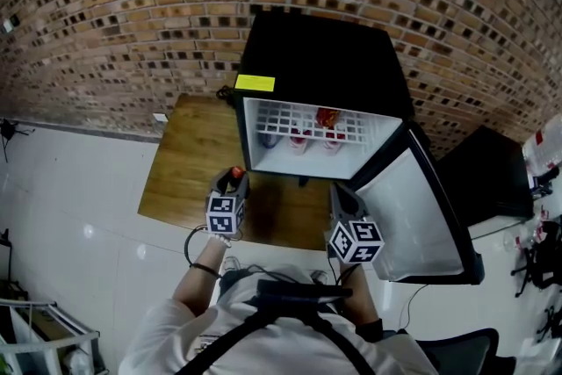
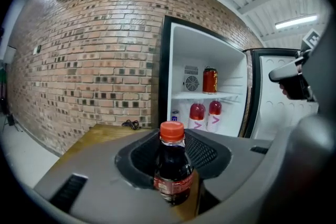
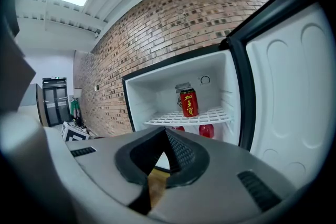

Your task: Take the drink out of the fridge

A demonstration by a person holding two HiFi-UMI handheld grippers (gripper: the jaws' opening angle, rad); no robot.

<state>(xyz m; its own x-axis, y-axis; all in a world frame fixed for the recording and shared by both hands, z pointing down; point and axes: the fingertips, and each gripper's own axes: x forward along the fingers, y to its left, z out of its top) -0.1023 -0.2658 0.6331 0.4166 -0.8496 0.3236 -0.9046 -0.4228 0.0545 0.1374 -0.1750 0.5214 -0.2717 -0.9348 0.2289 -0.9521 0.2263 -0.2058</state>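
Note:
The small black fridge (image 1: 325, 66) stands open, its door (image 1: 421, 206) swung out to the right. My left gripper (image 1: 230, 184) is shut on a dark drink bottle (image 2: 173, 165) with an orange cap (image 1: 235, 173), held upright in front of the fridge over the wooden board (image 1: 198, 162). My right gripper (image 1: 344, 199) hovers beside the door's inner face, shut with nothing in it (image 3: 157, 165). Inside, a red can (image 3: 188, 102) stands on the wire shelf (image 1: 303, 123). Two pink-red bottles (image 2: 197, 115) stand below it.
A brick wall (image 1: 132, 13) runs behind the fridge. A black cable (image 2: 129, 124) lies on the board by the wall. A dark box (image 1: 492, 180) sits right of the door, and white tiled floor (image 1: 70, 198) spreads to the left.

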